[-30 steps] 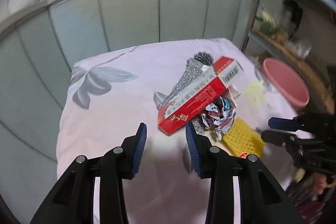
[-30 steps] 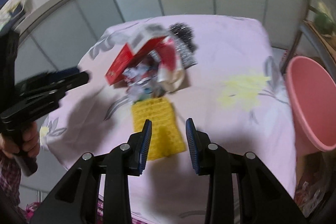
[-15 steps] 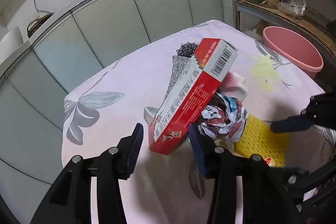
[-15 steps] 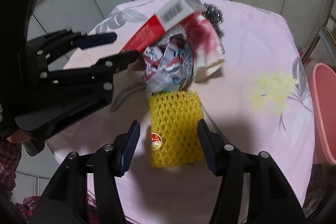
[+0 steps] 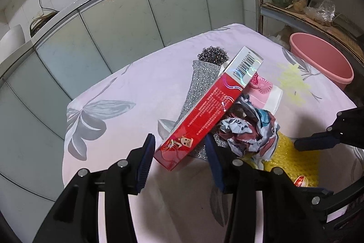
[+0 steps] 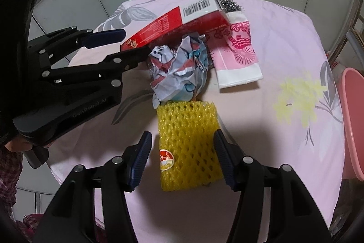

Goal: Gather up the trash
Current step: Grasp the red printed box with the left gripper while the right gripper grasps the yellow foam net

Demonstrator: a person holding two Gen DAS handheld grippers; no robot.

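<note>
While nothing has gone into the pink basin [image 6: 351,120] yet, both grippers are lined up over the heap on the pink floral cloth [image 5: 127,92]. Left gripper [image 5: 179,161], jaws apart, brackets the near end of the red box [image 5: 204,120], pads not pressing. Right gripper [image 6: 182,156] straddles the yellow foam net [image 6: 188,142], jaws wide, gripping nothing. Crumpled wrapper [image 6: 179,67], pink napkin pack [image 6: 238,56], silver scouring cloth [image 5: 200,83] and steel-wool ball [image 5: 212,55] all sit untouched mid-table. By the look of it, the collecting has barely begun: every piece is left to lift.
</note>
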